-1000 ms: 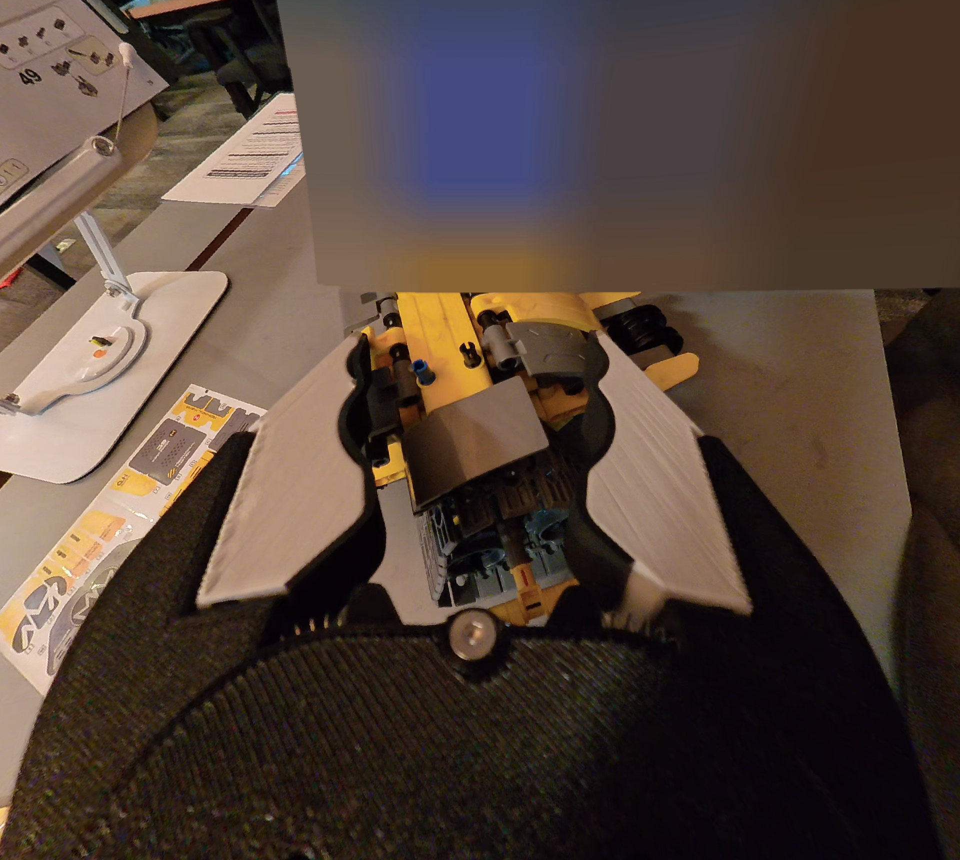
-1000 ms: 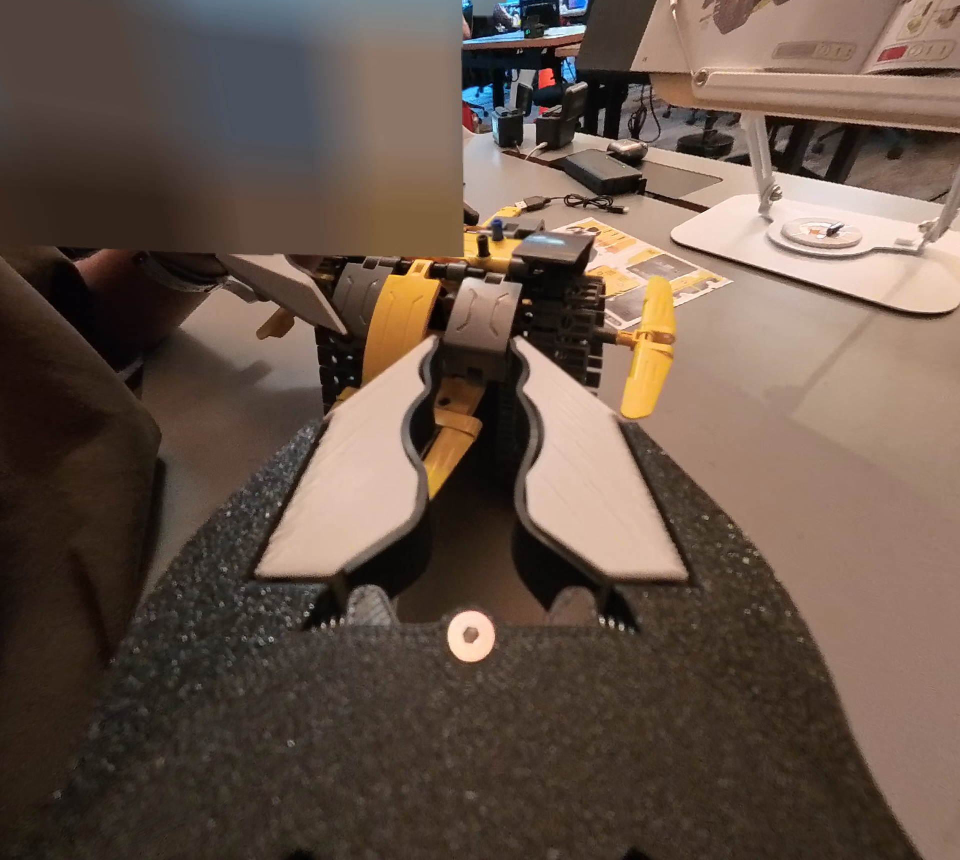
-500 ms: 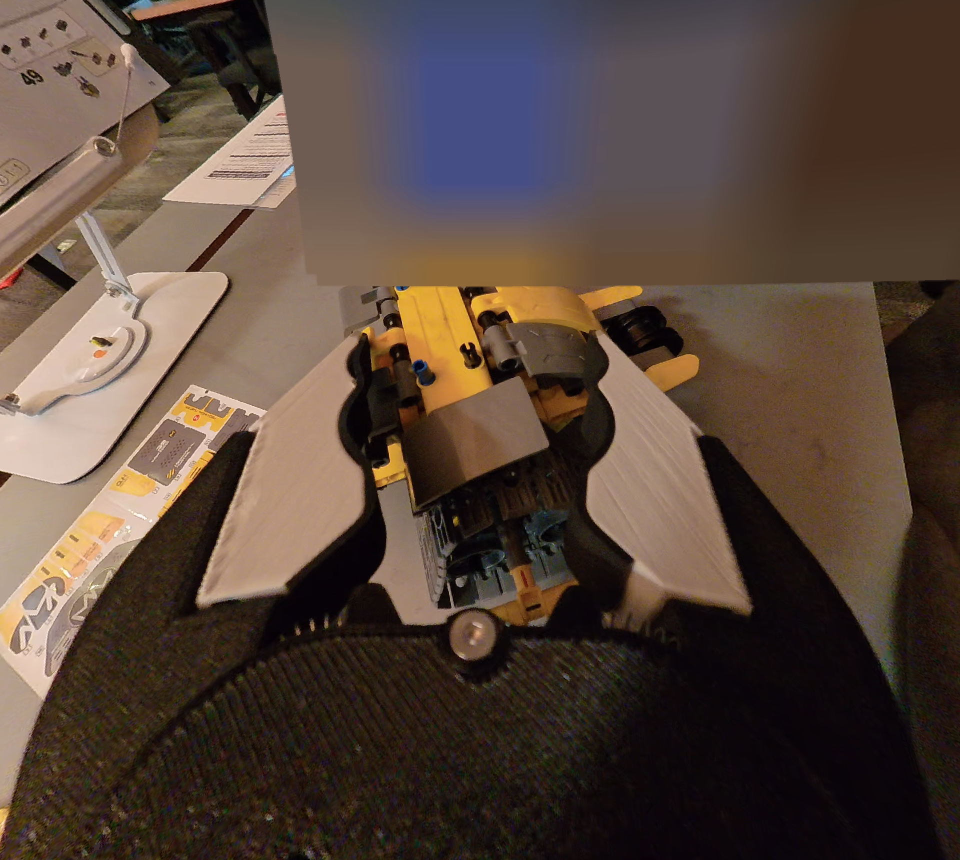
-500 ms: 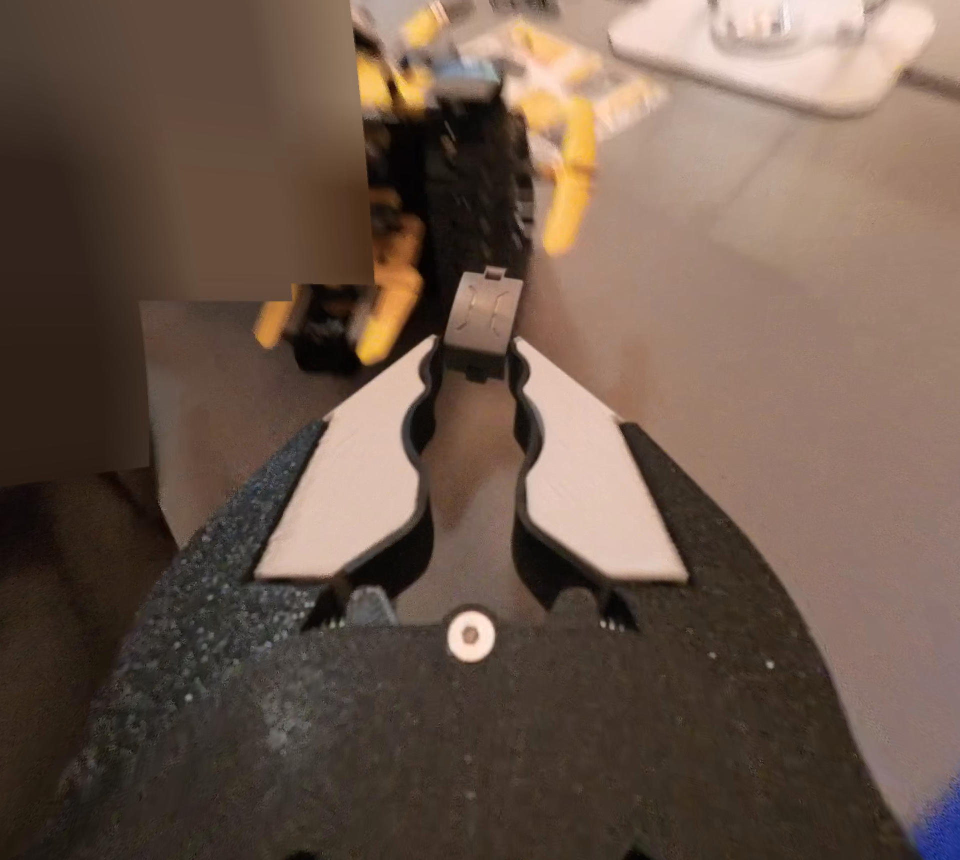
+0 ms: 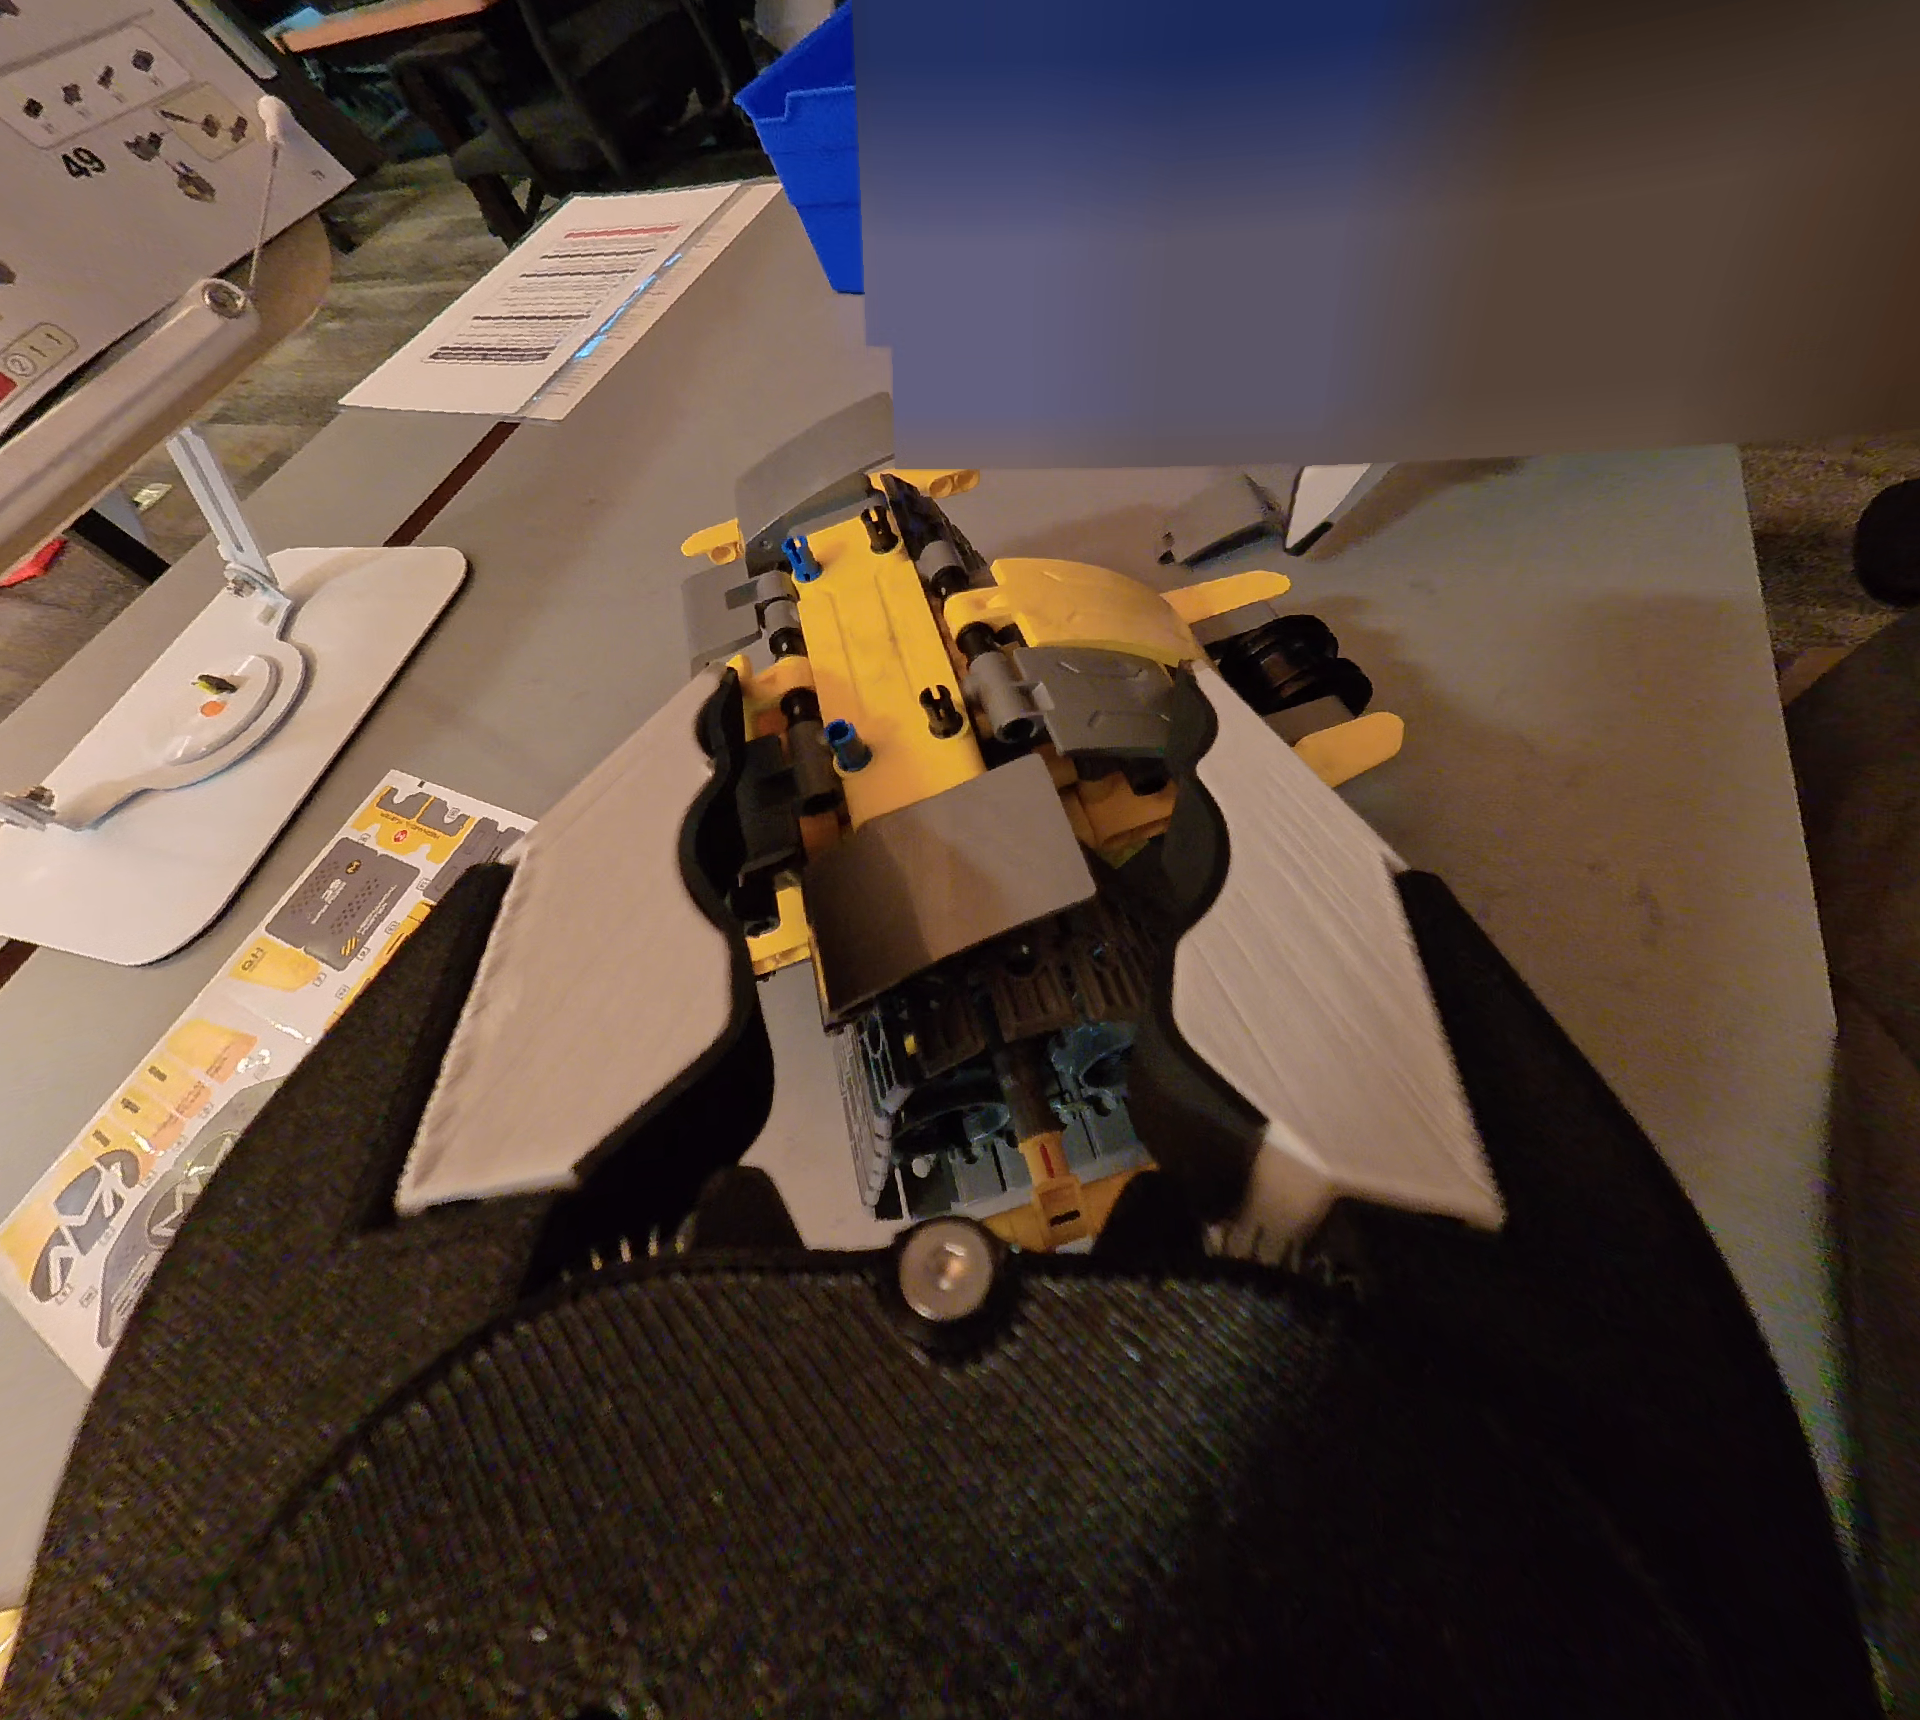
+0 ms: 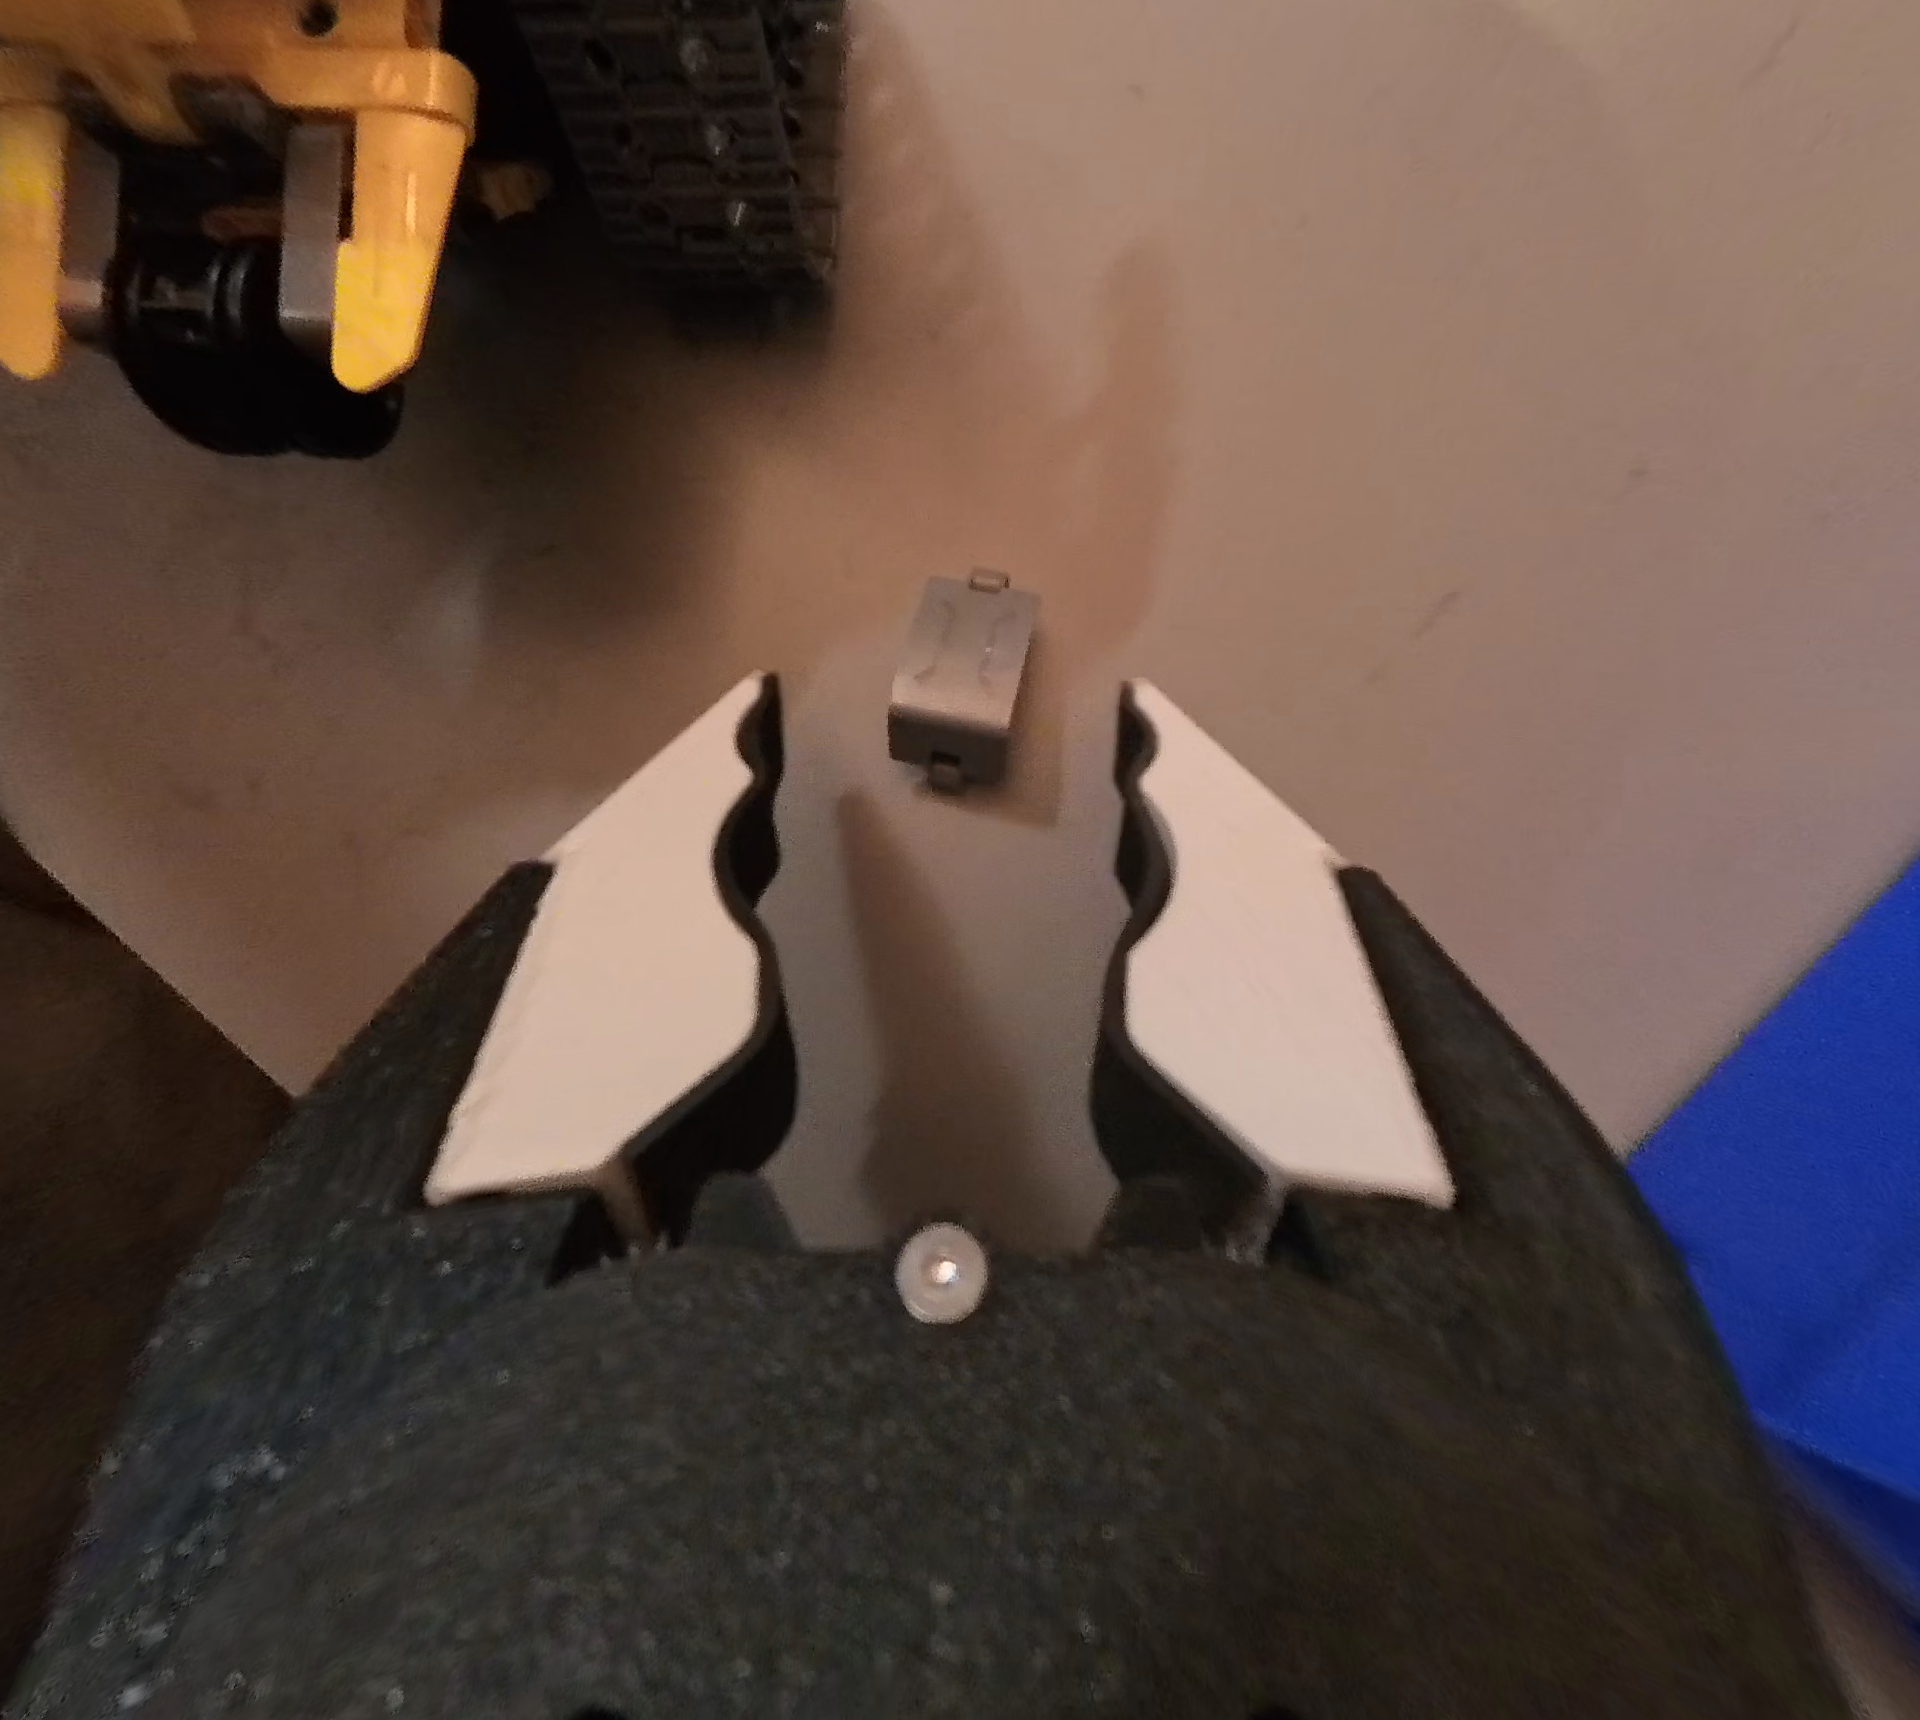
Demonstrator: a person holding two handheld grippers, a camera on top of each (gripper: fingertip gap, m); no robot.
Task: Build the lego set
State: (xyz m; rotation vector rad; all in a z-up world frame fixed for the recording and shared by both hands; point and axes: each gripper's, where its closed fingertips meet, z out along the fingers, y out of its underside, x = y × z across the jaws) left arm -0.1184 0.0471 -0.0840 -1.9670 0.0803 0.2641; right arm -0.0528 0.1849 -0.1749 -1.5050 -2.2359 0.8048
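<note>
Now, in the left wrist view, the left gripper (image 5: pixel 951 745) has its two fingers on the two sides of a yellow and black brick-built vehicle model (image 5: pixel 935 735) and clasps it. The model stands on the grey table (image 5: pixel 1558 787), and a dark grey sloped panel (image 5: pixel 945 891) on it lies between the fingers. At the left of the table stands a white book stand (image 5: pixel 208 735) which carries an open instruction booklet (image 5: pixel 114 112). A sticker sheet (image 5: pixel 208 1047) lies flat just beside the stand's base, partly under the gripper. A printed paper (image 5: pixel 561 299) lies farther back at the table edge, and a blue bin (image 5: pixel 810 143) is behind it. Beyond the model a small grey piece (image 5: pixel 1216 517) lies on the table beside the tip of the other gripper.

In the right wrist view, the right gripper (image 6: pixel 948 704) has its fingers spread wide and holds nothing. The small grey piece (image 6: pixel 961 678) lies on the table (image 6: pixel 1455 320) between the fingertips, slightly ahead, and touches neither of them. The vehicle model (image 6: pixel 343 60) is at the upper left, well apart from the piece, with its black track (image 6: pixel 675 60) towards the gripper. The picture is a little blurred. A blue thing (image 6: pixel 1818 1151) is at the right edge; I cannot tell what it is.
</note>
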